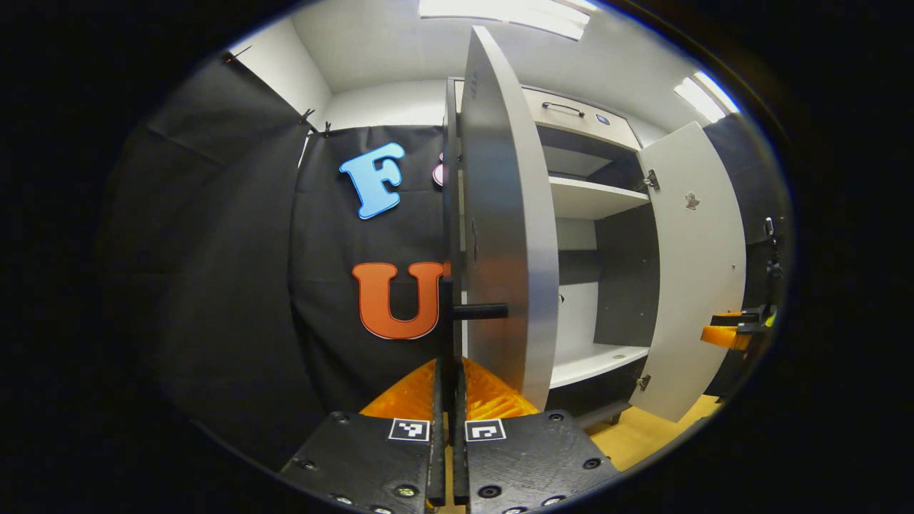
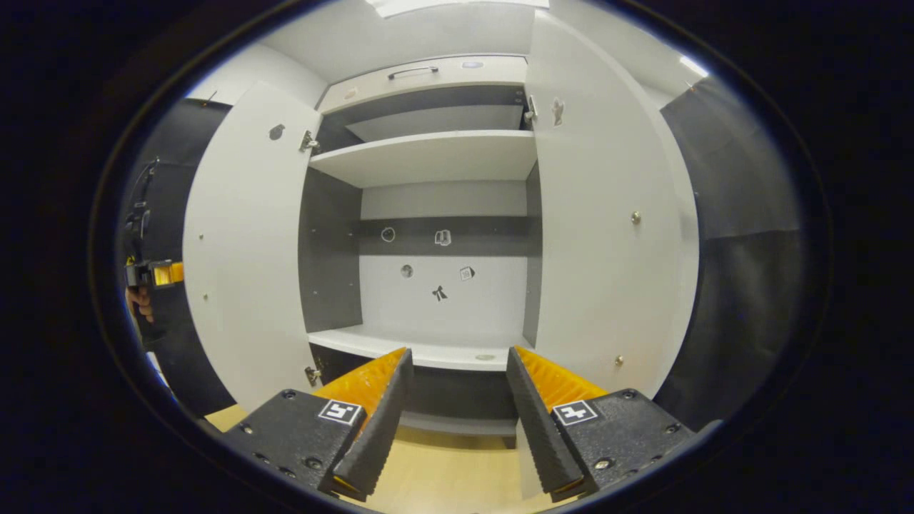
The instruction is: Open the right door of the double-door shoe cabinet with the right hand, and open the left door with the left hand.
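The shoe cabinet (image 2: pixel 428 157) stands with both white doors swung out. In the left gripper view the left door (image 1: pixel 507 235) is edge-on right in front of me. My left gripper (image 1: pixel 448 371) is shut on its black bar handle (image 1: pixel 480 311). The right door (image 1: pixel 696 271) hangs open farther right, with the right gripper (image 1: pixel 735 330) beyond its edge. In the right gripper view my right gripper (image 2: pixel 457 421) is open and holds nothing, facing the open cabinet between the left door (image 2: pixel 243 243) and the right door (image 2: pixel 607 214). The left gripper (image 2: pixel 153 275) and a hand (image 2: pixel 139 300) peek out past the left door.
White shelves (image 2: pixel 421 350) inside the cabinet hold nothing. A drawer with a dark handle (image 2: pixel 413 70) sits on top. Black cloth walls (image 1: pixel 228 271) close in both sides. The floor (image 2: pixel 443 471) is light wood.
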{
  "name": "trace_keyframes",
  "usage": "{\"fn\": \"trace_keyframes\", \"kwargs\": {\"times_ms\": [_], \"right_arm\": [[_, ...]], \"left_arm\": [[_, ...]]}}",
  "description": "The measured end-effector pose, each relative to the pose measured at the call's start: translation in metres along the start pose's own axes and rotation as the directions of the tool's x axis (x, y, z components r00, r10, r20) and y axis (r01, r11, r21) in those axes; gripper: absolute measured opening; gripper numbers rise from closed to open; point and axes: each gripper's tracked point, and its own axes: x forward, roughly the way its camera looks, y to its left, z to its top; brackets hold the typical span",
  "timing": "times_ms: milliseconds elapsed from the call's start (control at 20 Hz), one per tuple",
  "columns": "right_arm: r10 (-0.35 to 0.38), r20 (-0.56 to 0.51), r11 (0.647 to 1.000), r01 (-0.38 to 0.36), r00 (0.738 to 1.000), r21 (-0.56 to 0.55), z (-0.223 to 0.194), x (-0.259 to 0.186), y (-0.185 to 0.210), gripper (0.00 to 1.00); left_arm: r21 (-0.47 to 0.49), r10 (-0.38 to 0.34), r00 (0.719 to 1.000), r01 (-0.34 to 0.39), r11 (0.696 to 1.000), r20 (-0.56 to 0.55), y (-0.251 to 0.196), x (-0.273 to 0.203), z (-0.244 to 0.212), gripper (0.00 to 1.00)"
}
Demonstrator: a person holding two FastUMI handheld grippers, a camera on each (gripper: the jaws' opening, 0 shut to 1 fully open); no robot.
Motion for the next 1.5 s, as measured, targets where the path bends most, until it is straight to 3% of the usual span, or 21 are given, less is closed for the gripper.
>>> {"fn": "trace_keyframes", "kwargs": {"times_ms": [250, 400, 450, 550, 700, 900, 1150, 1200, 1250, 1300, 1400, 1500], "right_arm": [[-0.019, -0.004, 1.000, 0.020, 1.000, 0.011, 0.000, 0.002, -0.002, 0.83], [-0.003, -0.022, 1.000, 0.004, 1.000, 0.025, -0.005, 0.003, 0.001, 0.83], [-0.002, -0.034, 1.000, 0.003, 0.999, 0.018, -0.007, 0.003, 0.001, 0.83], [-0.002, -0.030, 1.000, 0.003, 1.000, 0.013, -0.004, 0.002, 0.003, 0.83], [0.003, -0.007, 1.000, -0.003, 1.000, 0.018, -0.003, 0.001, 0.009, 0.83], [-0.037, 0.027, 0.999, 0.036, 0.999, 0.009, 0.001, -0.007, 0.006, 0.83], [-0.070, 0.046, 0.998, 0.070, 0.996, -0.004, 0.004, -0.014, -0.004, 0.83], [-0.075, 0.048, 0.997, 0.075, 0.996, -0.001, 0.004, -0.014, -0.006, 0.83], [-0.081, 0.050, 0.997, 0.081, 0.995, 0.004, 0.005, -0.014, -0.008, 0.83], [-0.087, 0.051, 0.996, 0.086, 0.995, 0.010, 0.005, -0.013, -0.010, 0.83], [-0.092, 0.051, 0.996, 0.091, 0.994, 0.024, 0.005, -0.012, -0.012, 0.83], [-0.096, 0.052, 0.995, 0.095, 0.994, 0.034, 0.004, -0.011, -0.012, 0.83]], "left_arm": [[0.026, 0.041, 0.999, -0.041, 0.999, 0.000, -0.006, -0.045, -0.014, 0.04], [-0.035, -0.010, 1.000, 0.011, 0.999, 0.023, -0.045, -0.062, -0.010, 0.00], [-0.049, 0.012, 1.000, -0.011, 0.999, 0.022, -0.052, -0.061, -0.007, 0.00], [-0.049, 0.089, 0.996, -0.089, 0.995, -0.008, -0.064, -0.050, -0.011, 0.01], [-0.060, 0.037, 0.999, -0.036, 0.998, 0.020, -0.114, -0.007, -0.005, 0.00], [-0.039, 0.062, 0.997, -0.061, 0.997, 0.035, -0.143, 0.031, -0.006, 0.02], [-0.042, 0.037, 0.999, -0.037, 0.998, -0.003, -0.166, 0.041, -0.022, 0.02], [-0.041, 0.039, 0.999, -0.039, 0.998, 0.011, -0.168, 0.040, -0.021, 0.10], [-0.038, 0.048, 0.999, -0.047, 0.998, 0.015, -0.167, 0.039, -0.022, 0.29], [-0.032, 0.049, 0.999, -0.049, 0.998, 0.016, -0.168, 0.039, -0.023, 0.30], [-0.034, 0.041, 0.999, -0.040, 0.999, 0.013, -0.170, 0.036, -0.023, 0.70], [-0.044, 0.030, 1.000, -0.029, 0.999, 0.010, -0.171, 0.035, -0.024, 0.87]]}}
